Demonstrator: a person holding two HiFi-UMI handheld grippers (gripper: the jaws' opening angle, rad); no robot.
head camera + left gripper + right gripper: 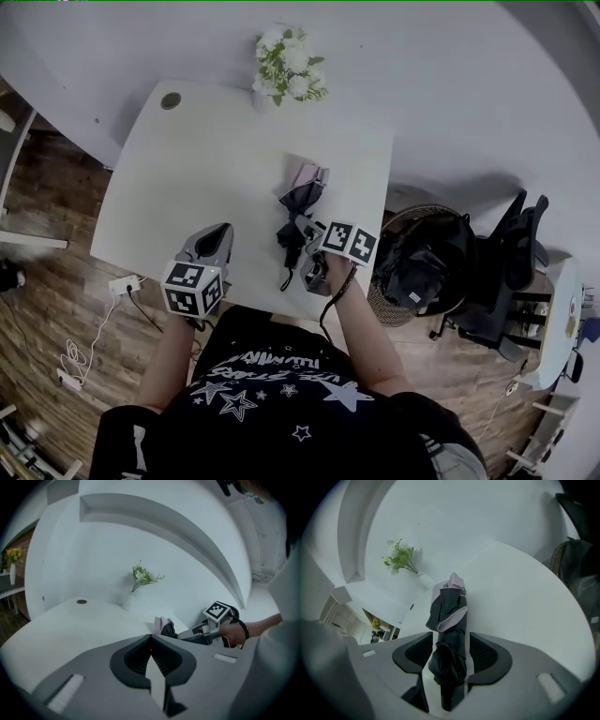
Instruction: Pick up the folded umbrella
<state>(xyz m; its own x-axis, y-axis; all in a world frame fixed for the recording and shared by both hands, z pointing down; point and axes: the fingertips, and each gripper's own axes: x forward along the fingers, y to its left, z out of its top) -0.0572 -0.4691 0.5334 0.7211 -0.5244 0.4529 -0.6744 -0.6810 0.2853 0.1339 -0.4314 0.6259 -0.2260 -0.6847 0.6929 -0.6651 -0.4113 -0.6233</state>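
Folded umbrella (449, 616), dark with pale pink panels, lies lengthwise between the jaws of my right gripper (450, 637). The jaws stand apart, with a sliver of white table (187, 169) showing on either side of the cloth, so nothing is clamped. In the head view the umbrella sits right of centre, close to the table's right edge. My left gripper (151, 637) has its jaws together with nothing in them, and it hovers over the table's near edge at lower left.

A small white vase (265, 98) at the far edge, top centre, holds white flowers (289, 61). Off the table at right, a round woven basket (382, 305) holds something black and crumpled (a bag, perhaps). The tabletop's whole left half is bare, with room to move.
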